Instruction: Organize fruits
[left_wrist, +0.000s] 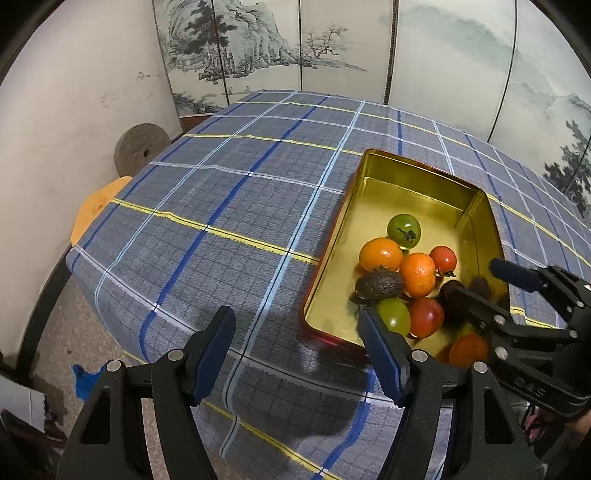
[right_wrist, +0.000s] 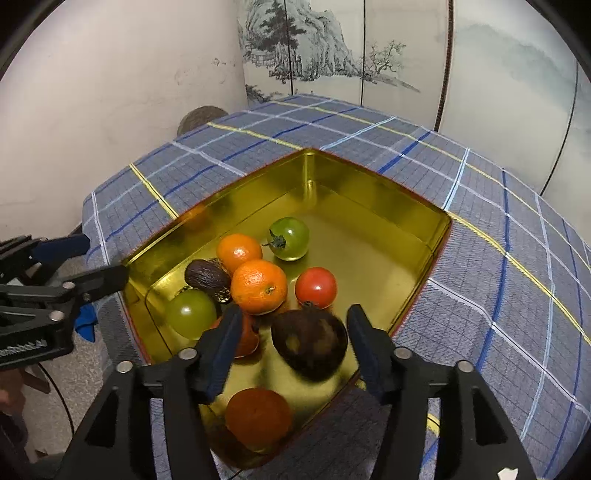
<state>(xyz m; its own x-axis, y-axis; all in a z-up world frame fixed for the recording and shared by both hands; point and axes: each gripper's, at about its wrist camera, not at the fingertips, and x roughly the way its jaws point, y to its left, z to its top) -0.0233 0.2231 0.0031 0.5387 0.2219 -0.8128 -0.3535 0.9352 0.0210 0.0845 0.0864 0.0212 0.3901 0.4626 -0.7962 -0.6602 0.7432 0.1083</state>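
Now dark fruit (right_wrist: 309, 345) between right tool (right_wrist: 293, 341) fingers.

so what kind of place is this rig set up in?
Likely a room in a home, not a lab: a table under a checked tablecloth, a folding screen painted with ink landscapes behind it, and a scuffed plaster wall. A gold tin holds fruit.

The dark fruit (right_wrist: 309, 344) looks blurry, and a black finger (right_wrist: 221, 354) hides most of the red fruit (right_wrist: 246, 338) behind it.
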